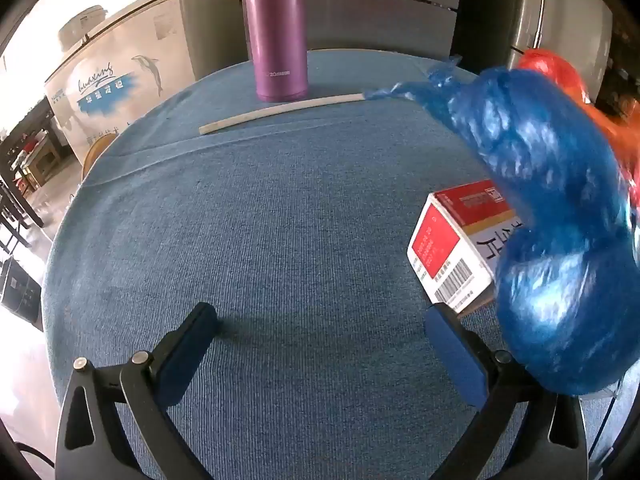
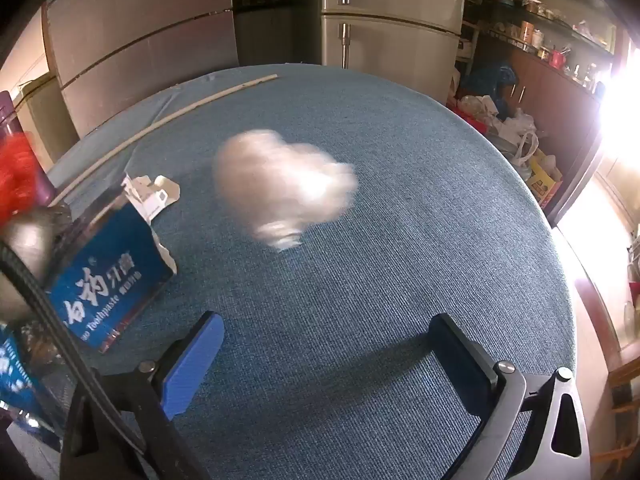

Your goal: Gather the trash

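Two grippers, left gripper (image 1: 320, 344) and right gripper (image 2: 328, 356), gape fully wide, holding nothing. We'd take the blurred white wad (image 2: 280, 188) at frame centre first: descend squarely, straddle it, close gently. The red-and-white box (image 1: 452, 244) waits mid-right.

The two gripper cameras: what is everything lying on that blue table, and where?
Tablecloth: one, blue, covering the table.
Flask: one, purple, upright at the far edge.
Stick: one, pale, thin, lying just in front of the flask.
Carton: one, red and white, right of the left gripper.
Plastic bag: one, blue, blurred, in front of the carton.
Toothpaste box: one, blue, torn open, left of the right gripper.
White wad: one, blurred; cannot tell what.
Left gripper: open, empty.
Right gripper: open, empty.
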Tool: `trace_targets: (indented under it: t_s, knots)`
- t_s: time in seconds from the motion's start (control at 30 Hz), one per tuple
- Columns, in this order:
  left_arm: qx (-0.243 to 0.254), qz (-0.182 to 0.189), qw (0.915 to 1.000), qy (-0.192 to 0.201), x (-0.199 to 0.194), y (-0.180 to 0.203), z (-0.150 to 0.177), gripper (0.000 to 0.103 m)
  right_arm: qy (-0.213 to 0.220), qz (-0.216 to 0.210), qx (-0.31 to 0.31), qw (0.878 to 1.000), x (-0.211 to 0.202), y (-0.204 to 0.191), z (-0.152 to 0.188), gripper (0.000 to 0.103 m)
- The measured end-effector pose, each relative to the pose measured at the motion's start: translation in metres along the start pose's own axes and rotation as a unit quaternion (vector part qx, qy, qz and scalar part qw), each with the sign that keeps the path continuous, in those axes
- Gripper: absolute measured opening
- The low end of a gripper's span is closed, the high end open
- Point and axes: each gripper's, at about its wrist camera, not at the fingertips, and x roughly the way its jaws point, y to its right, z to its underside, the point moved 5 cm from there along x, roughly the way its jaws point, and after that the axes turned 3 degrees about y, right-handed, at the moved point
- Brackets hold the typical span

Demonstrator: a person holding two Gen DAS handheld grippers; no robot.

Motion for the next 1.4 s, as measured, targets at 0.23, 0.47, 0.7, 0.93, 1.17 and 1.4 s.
trace_targets:
  t_s: [0.23, 0.47, 0.7, 0.93, 1.17, 1.4]
  knots:
    - [0.002, -0.003, 1.0, 0.001, -0.0014, 0.0069, 0.0016, 0.103, 0.0, 0.0, 0.0, 1.0, 0.0, 0.0, 0.0001, 0.103]
    - [0.002, -0.003, 1.0, 0.001, -0.0014, 0.0072, 0.0016, 0.103, 0.0, -0.001, 0.0, 1.0, 0.0, 0.0001, 0.0002, 0.103]
    - [0.002, -0.003, 1.0, 0.002, -0.0014, 0.0071, 0.0016, 0.103, 0.0, 0.0, 0.0, 1.0, -0.0001, 0.0, 0.0002, 0.103]
    - [0.002, -0.003, 1.0, 0.001, -0.0014, 0.0071, 0.0016, 0.103, 0.0, -0.001, 0.0, 1.0, -0.0004, -0.0002, -0.0001, 0.103]
    - [0.002, -0.003, 1.0, 0.002, -0.0014, 0.0072, 0.0016, 0.103, 0.0, -0.001, 0.0, 1.0, -0.0002, -0.0002, 0.0, 0.103]
    - [0.002, -0.003, 1.0, 0.002, -0.0014, 0.0071, 0.0016, 0.103, 0.0, -0.001, 0.0, 1.0, -0.0002, -0.0002, 0.0001, 0.103]
